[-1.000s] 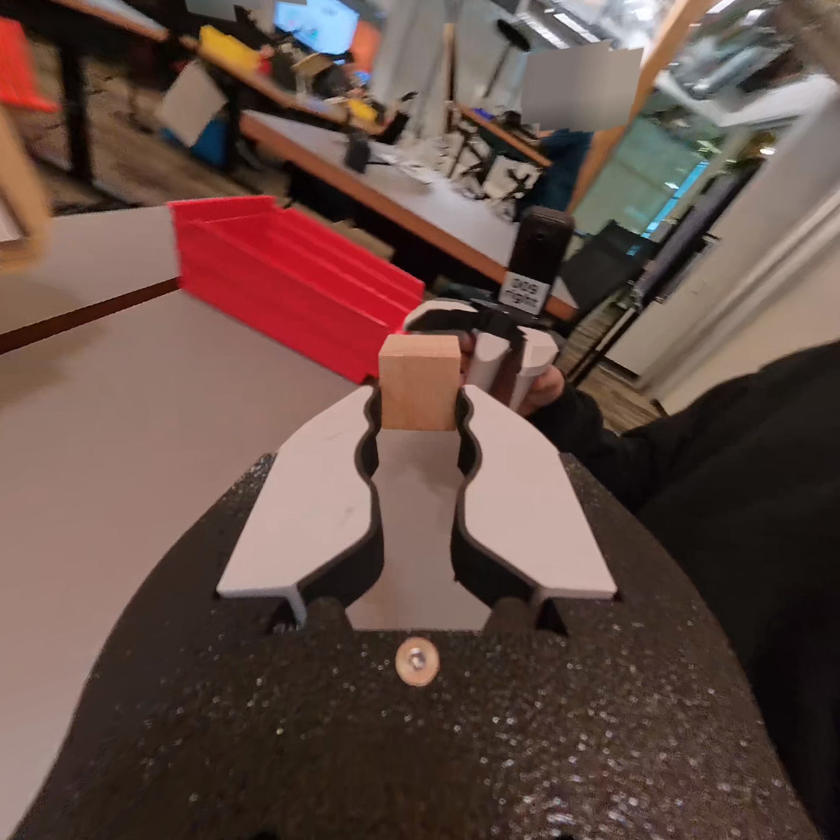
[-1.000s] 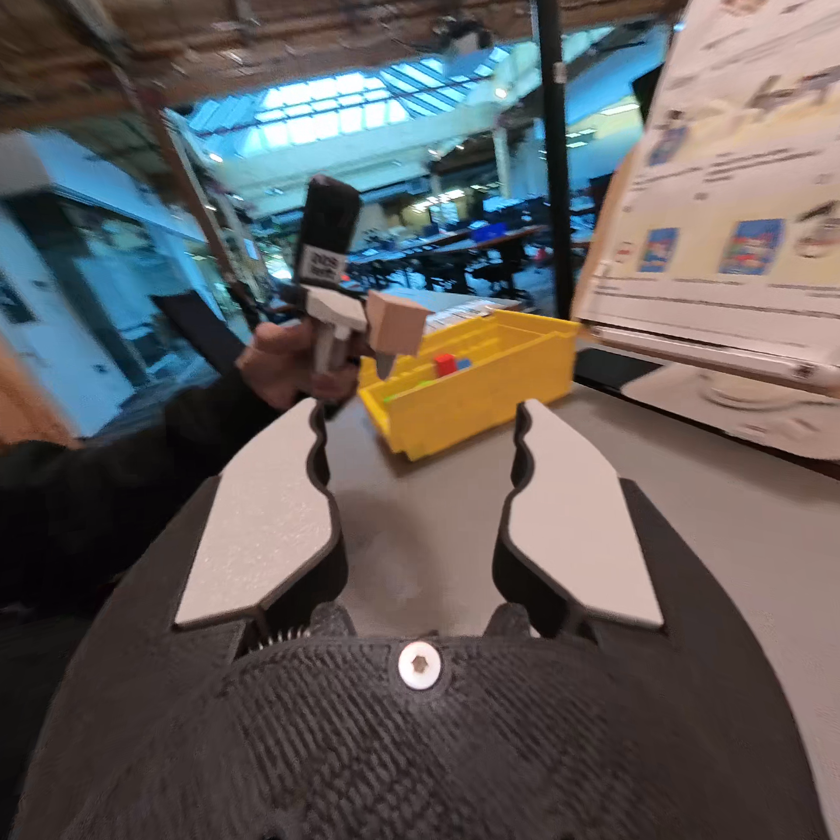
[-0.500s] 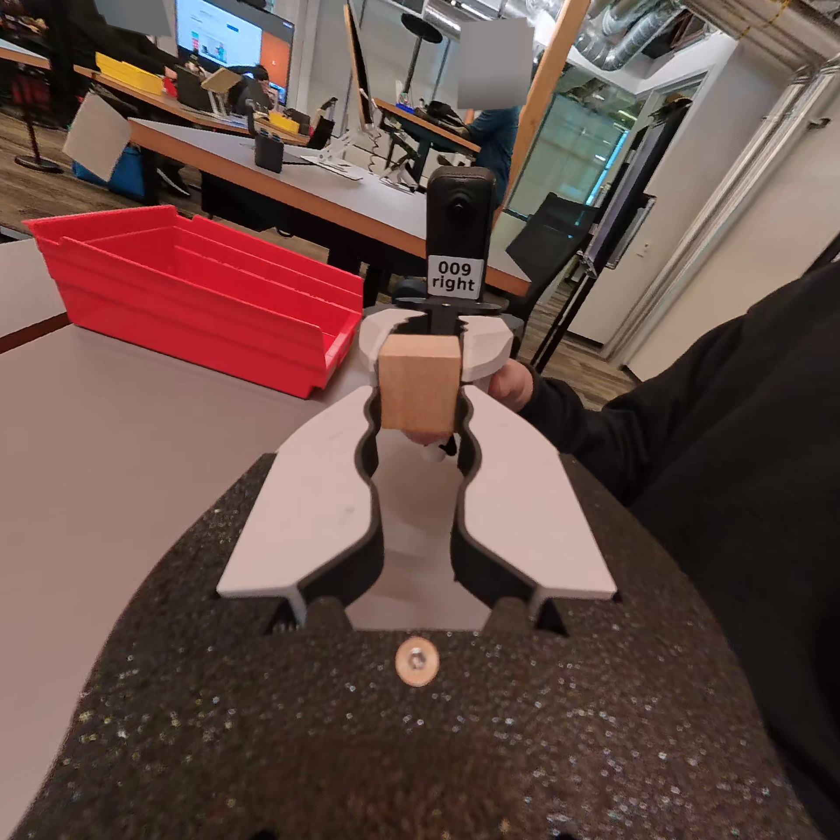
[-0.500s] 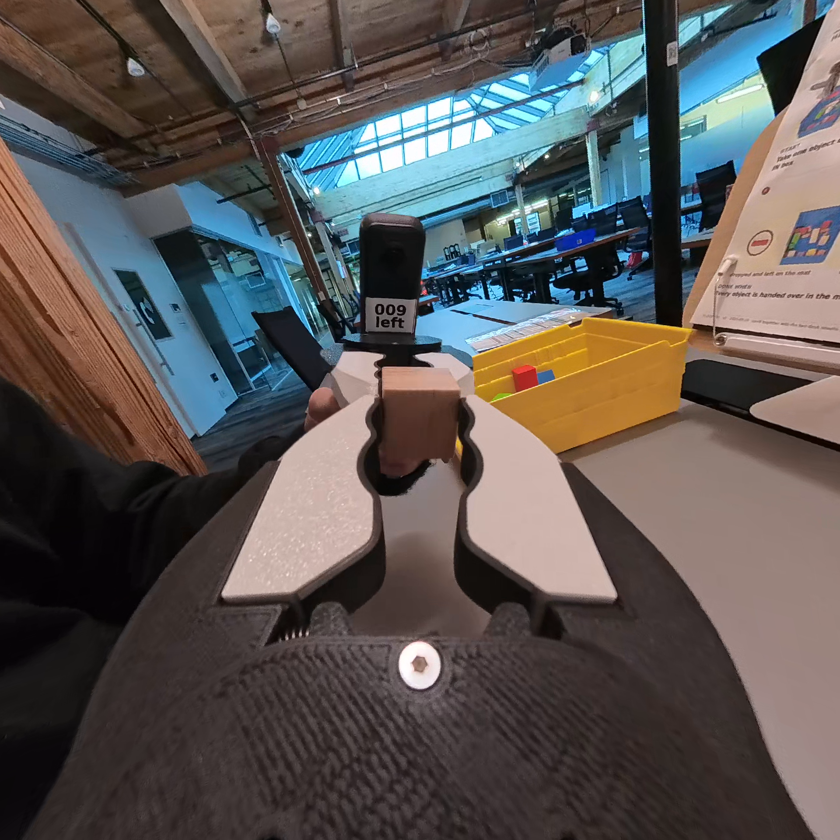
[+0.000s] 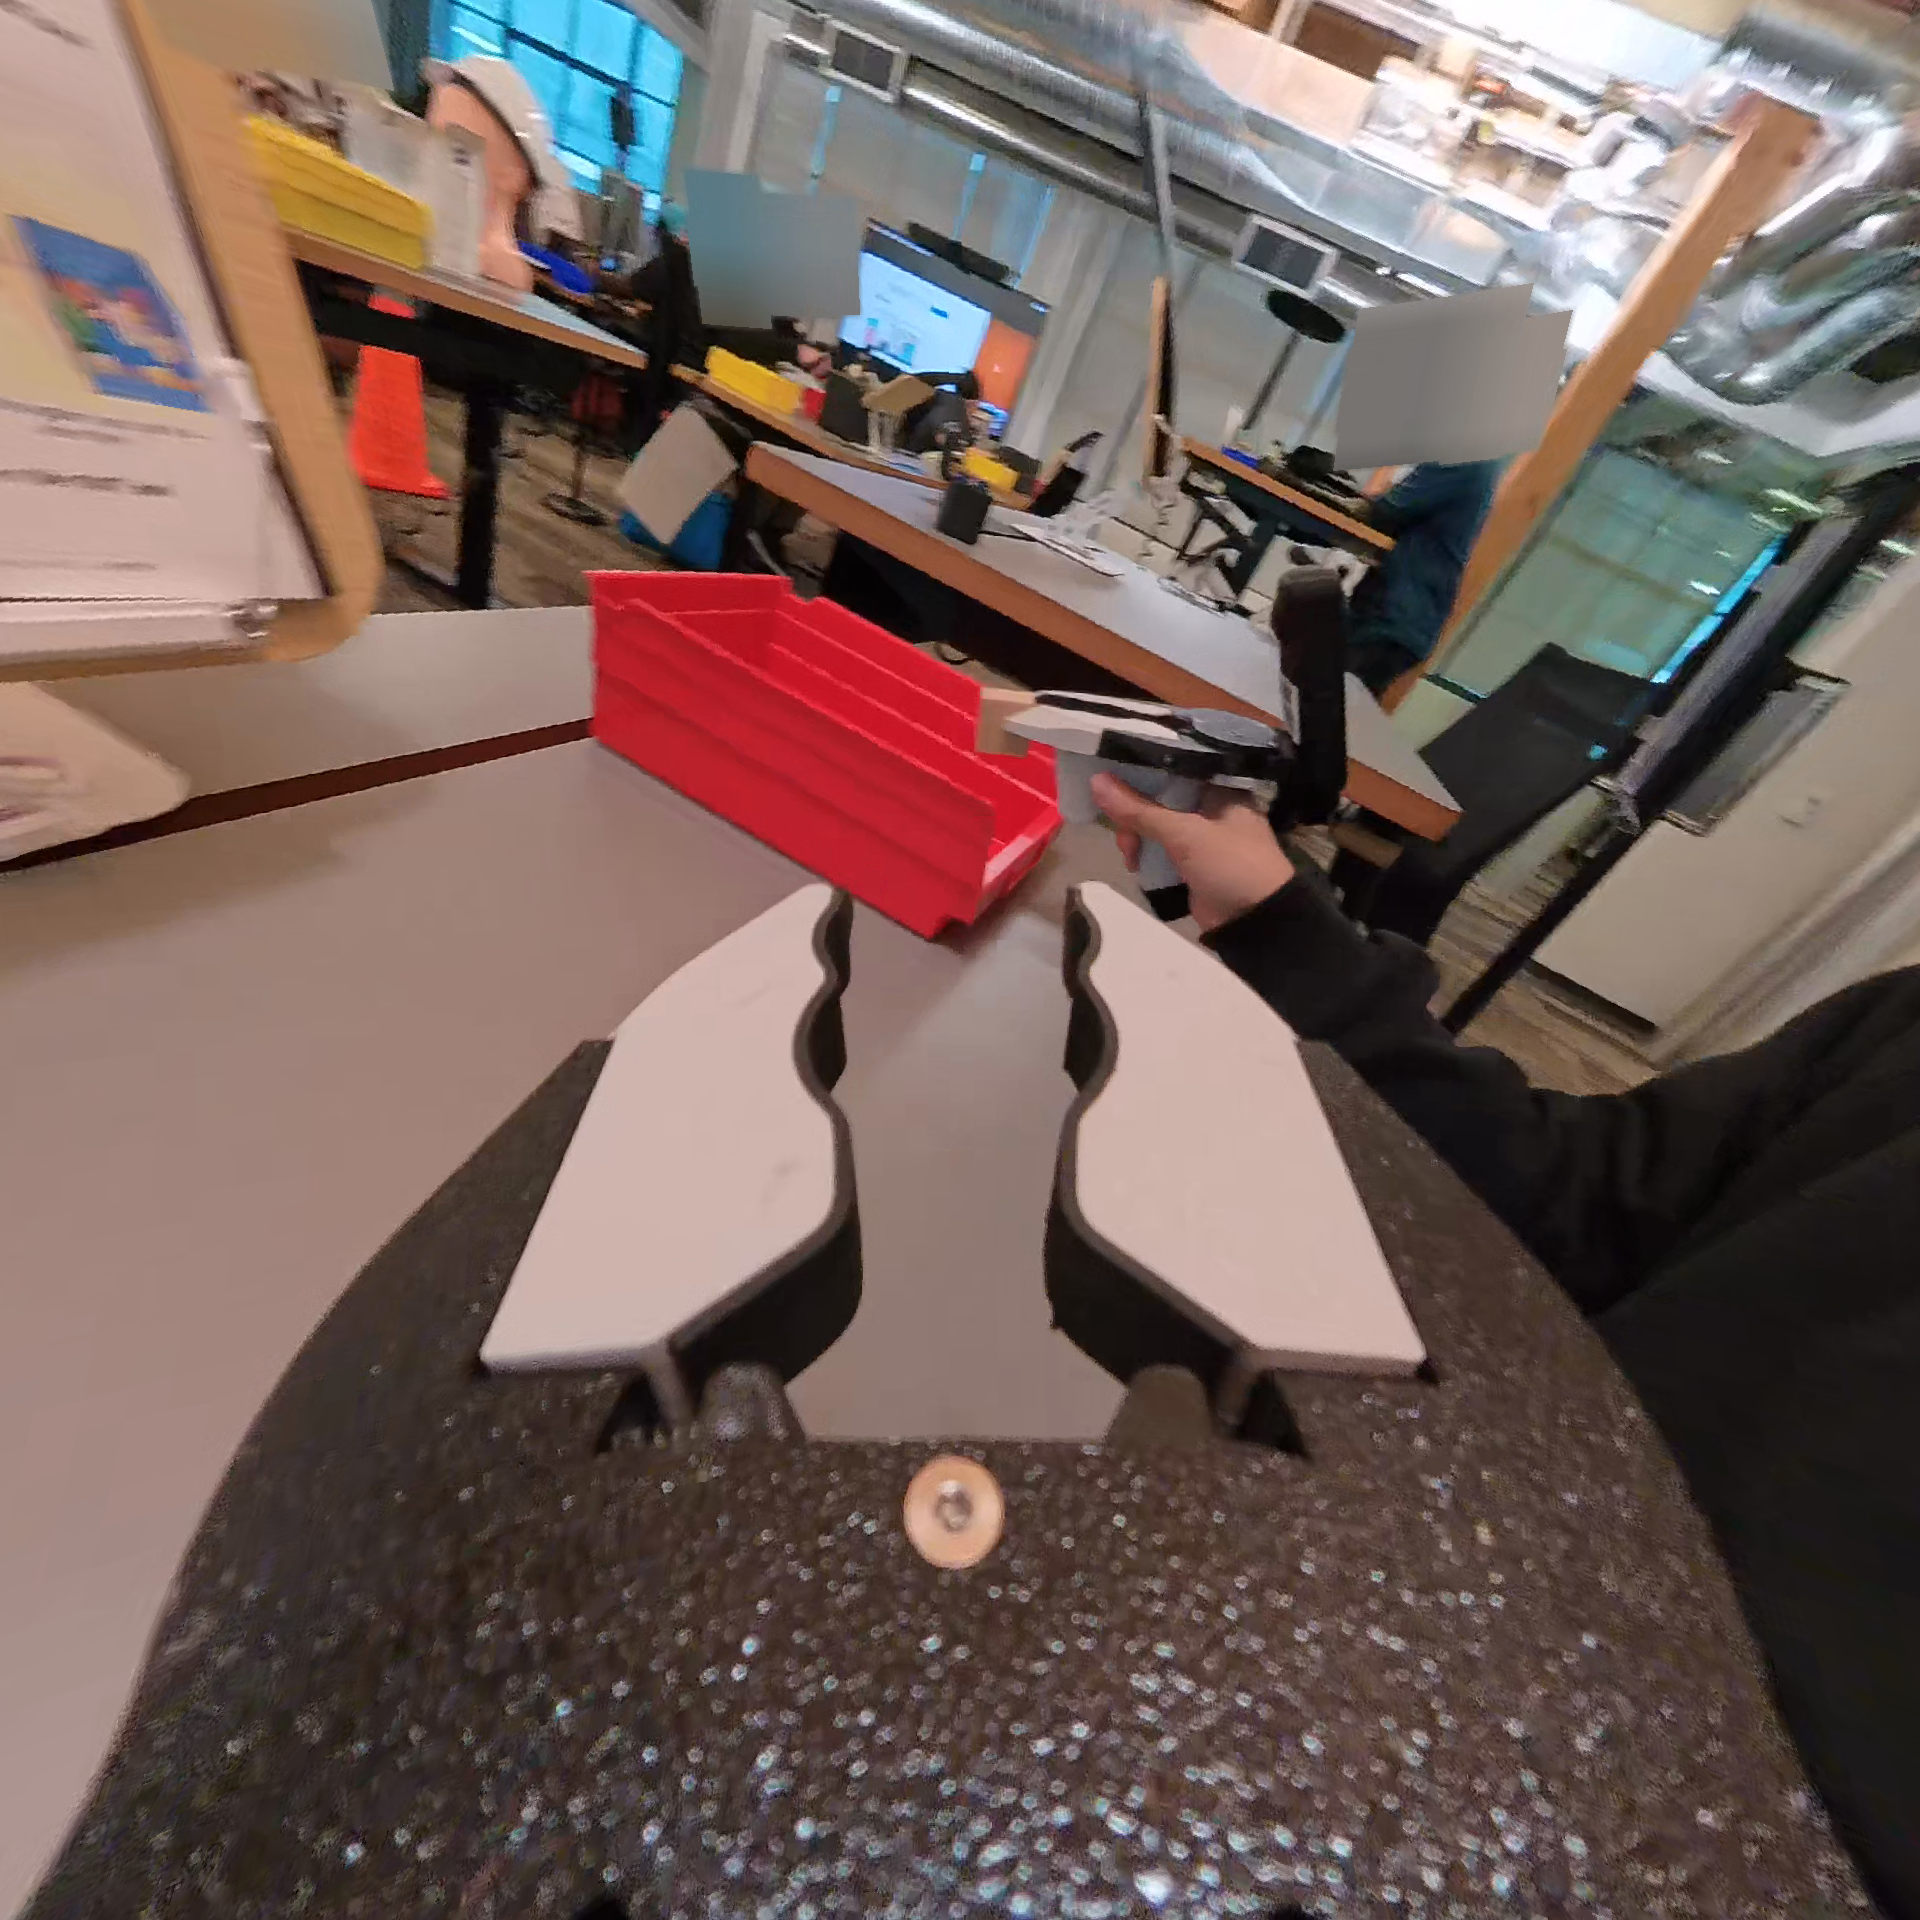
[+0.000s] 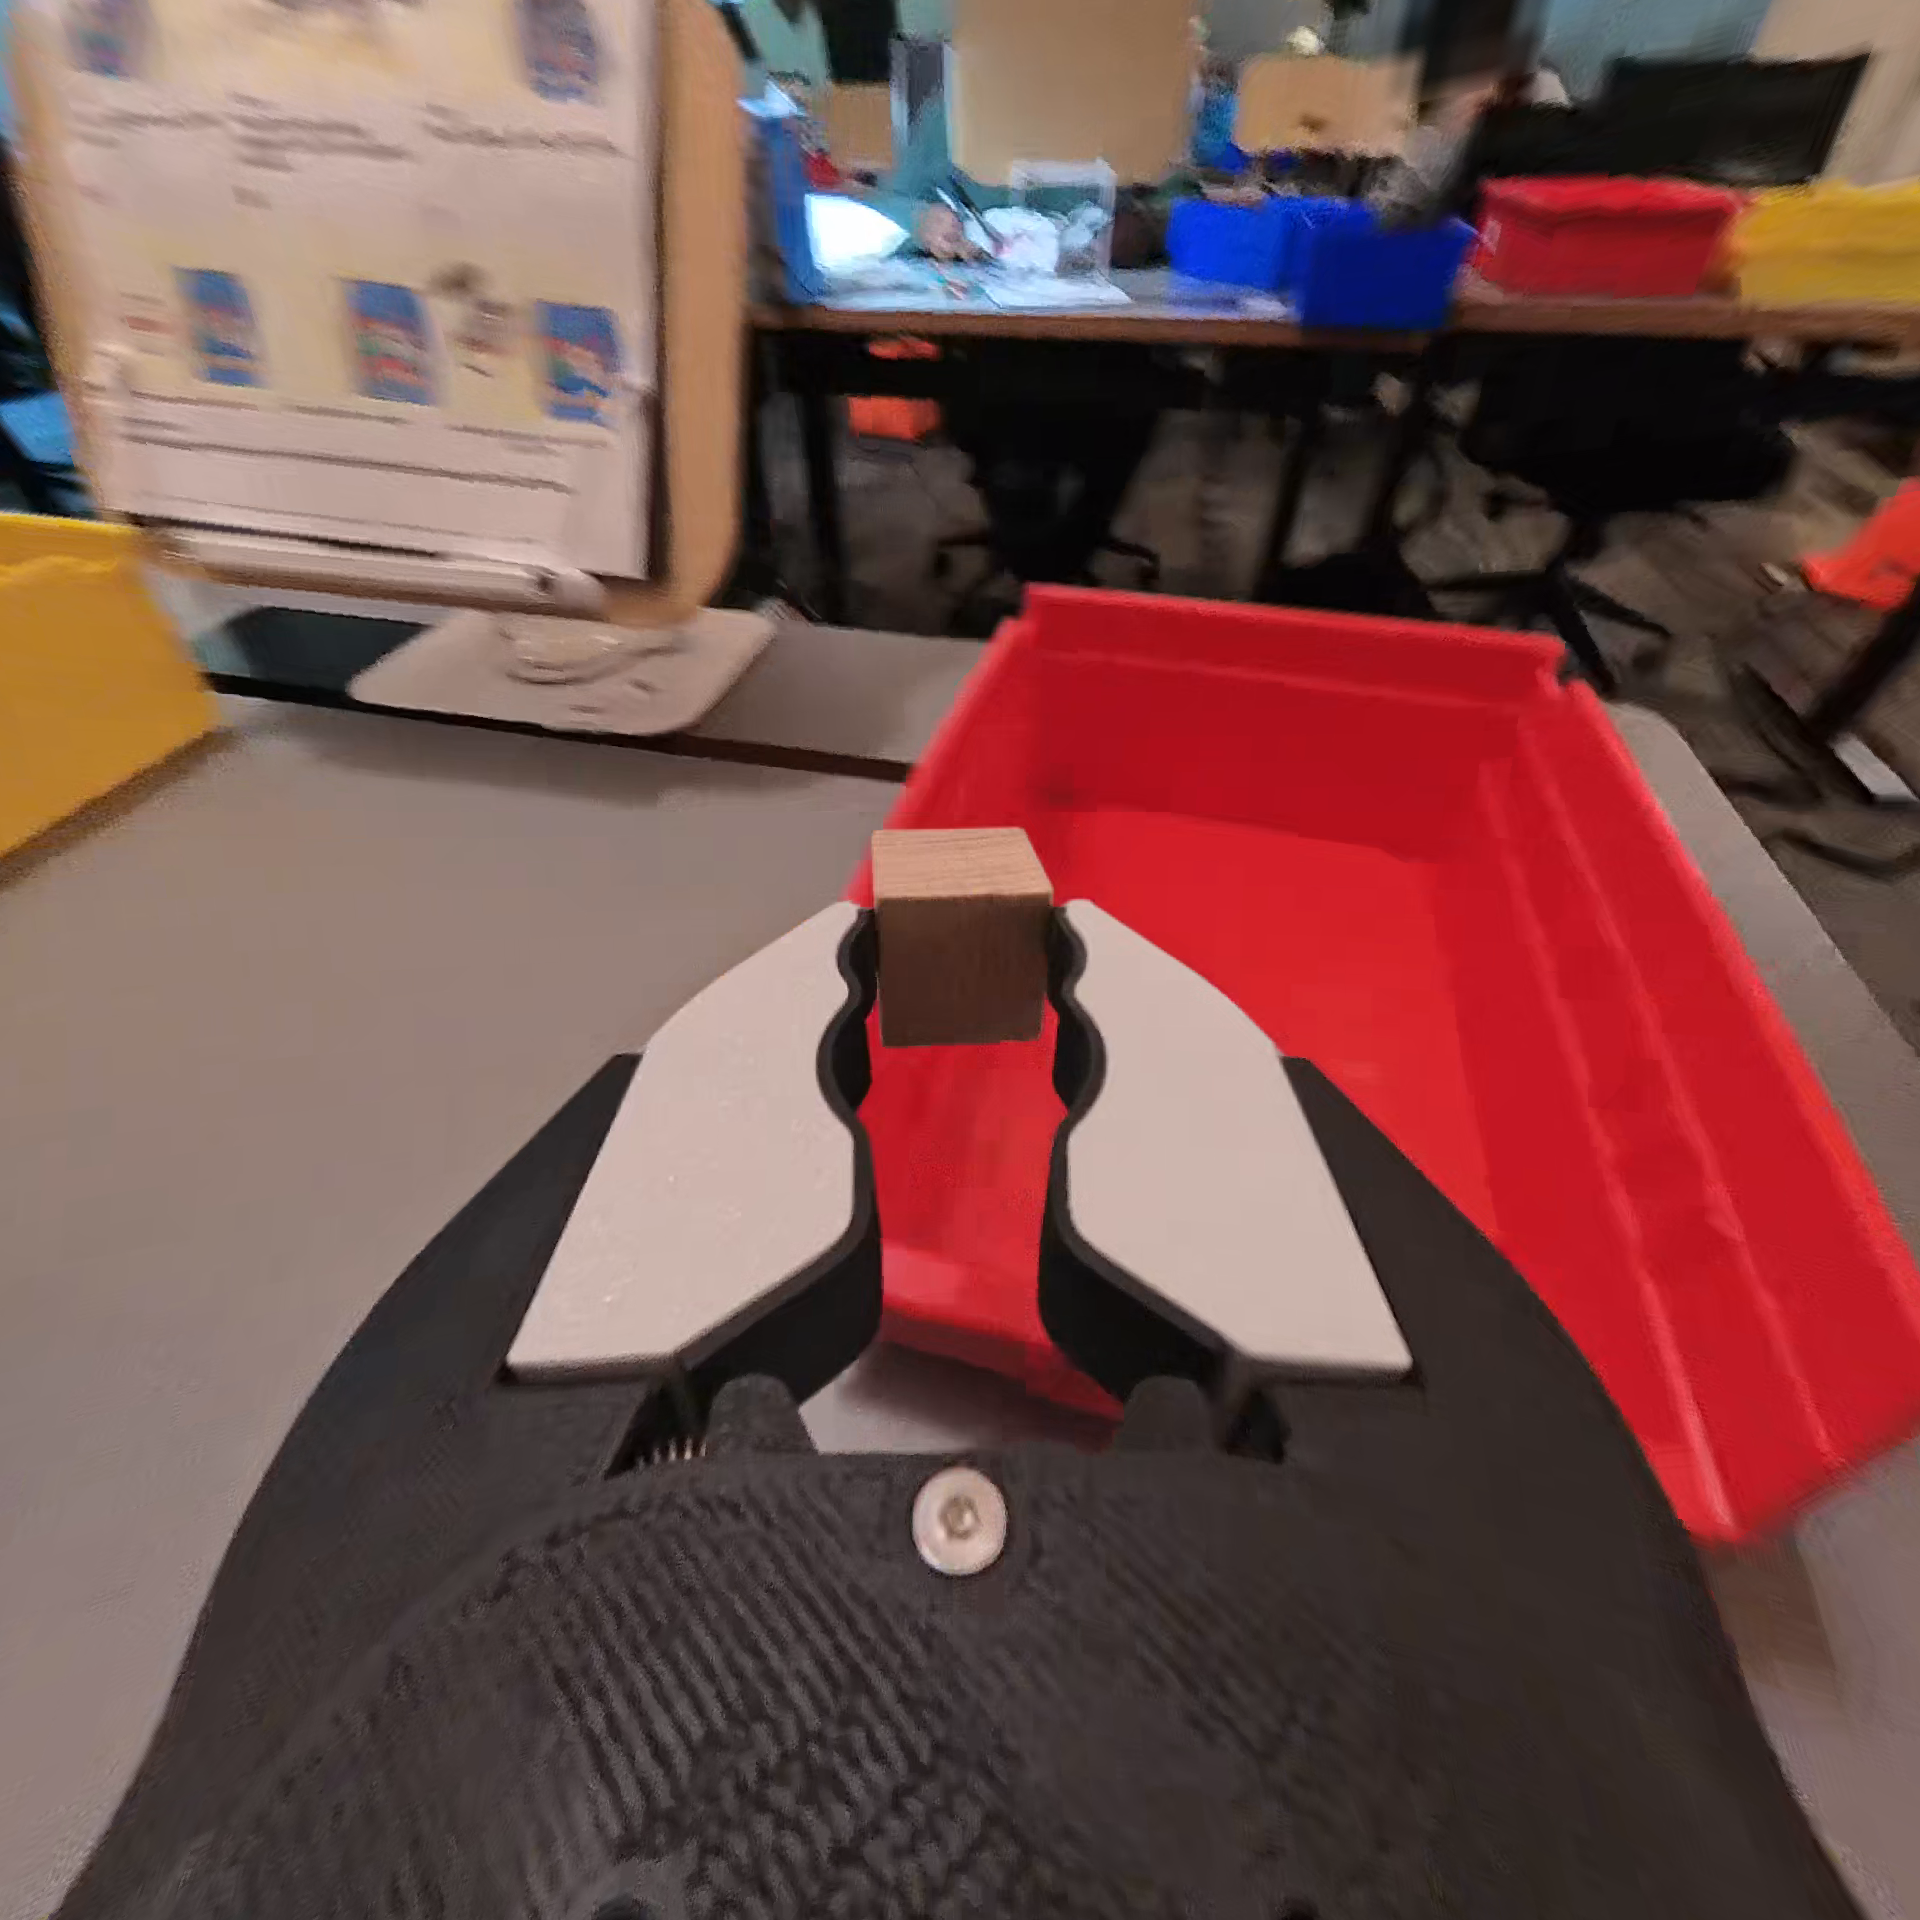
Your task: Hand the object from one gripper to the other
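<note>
Above the red bin [image 6: 1455,935], right tool [image 6: 958,940] level, pinching wooden cube [image 6: 958,956]; left tool [image 5: 951,914] open, bare.

— The bin [image 6: 1558,1039]?
— Bright red, on a grey table [image 6: 364,1039]. The wooden cube [image 6: 961,935] is tan.
— And the fingers [image 6: 727,1143]?
— Pale grey, with black pads; a yellow bin [image 6: 83,665] sits left.

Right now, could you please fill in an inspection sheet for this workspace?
Surface: grey table, bare near the tongs.
Job's things: wooden cube, above the red bin's near end.
Clutter: yellow bin at left; instruction board on a stand.
Grippers: right tongs pressed on the cube; left tongs apart, nothing between them.
Cables: nothing seen.
Surroundings: office desks, a monitor, an orange cone.
</note>
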Tool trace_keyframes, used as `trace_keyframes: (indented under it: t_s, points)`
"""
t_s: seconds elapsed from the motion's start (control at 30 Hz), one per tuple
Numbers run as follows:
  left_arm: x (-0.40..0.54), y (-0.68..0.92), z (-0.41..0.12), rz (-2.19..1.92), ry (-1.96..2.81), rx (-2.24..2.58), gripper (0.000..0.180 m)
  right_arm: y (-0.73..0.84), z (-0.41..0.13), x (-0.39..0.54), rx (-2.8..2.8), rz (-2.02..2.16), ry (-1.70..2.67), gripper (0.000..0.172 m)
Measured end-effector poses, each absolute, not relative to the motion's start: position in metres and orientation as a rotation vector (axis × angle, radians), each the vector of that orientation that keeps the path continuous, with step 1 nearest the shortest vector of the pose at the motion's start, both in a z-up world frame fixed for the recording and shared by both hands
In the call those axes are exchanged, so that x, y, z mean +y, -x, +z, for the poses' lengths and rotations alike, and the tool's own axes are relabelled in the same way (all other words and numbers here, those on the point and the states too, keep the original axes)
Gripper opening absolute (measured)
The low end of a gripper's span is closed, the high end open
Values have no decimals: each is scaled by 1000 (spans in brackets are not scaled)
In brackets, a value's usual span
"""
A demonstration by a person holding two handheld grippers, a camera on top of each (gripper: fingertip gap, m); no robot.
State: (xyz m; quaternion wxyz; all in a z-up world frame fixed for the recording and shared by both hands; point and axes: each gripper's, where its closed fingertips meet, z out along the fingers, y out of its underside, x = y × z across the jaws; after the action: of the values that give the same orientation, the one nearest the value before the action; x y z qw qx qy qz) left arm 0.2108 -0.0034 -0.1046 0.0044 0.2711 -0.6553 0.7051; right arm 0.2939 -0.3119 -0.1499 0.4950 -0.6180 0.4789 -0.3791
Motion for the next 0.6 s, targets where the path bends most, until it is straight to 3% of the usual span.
trace_keyframes:
  t_s: [0.3,0.47,0.53,0.6]
  points:
    - [110,-224,-113,2351,-1348,-2311,31,-307,-196,-328,1260,-1052,1668,32]
    - [183,-224,-106,2382,-1685,-2717,39,-309,-201,-329,1268,-1047,1678,32]
    - [205,-226,-110,2224,-1806,-2860,45,-312,-198,-325,1239,-1044,1649,44]
    - [225,-229,-120,1992,-1940,-2922,53,-313,-196,-325,1244,-1056,1629,69]
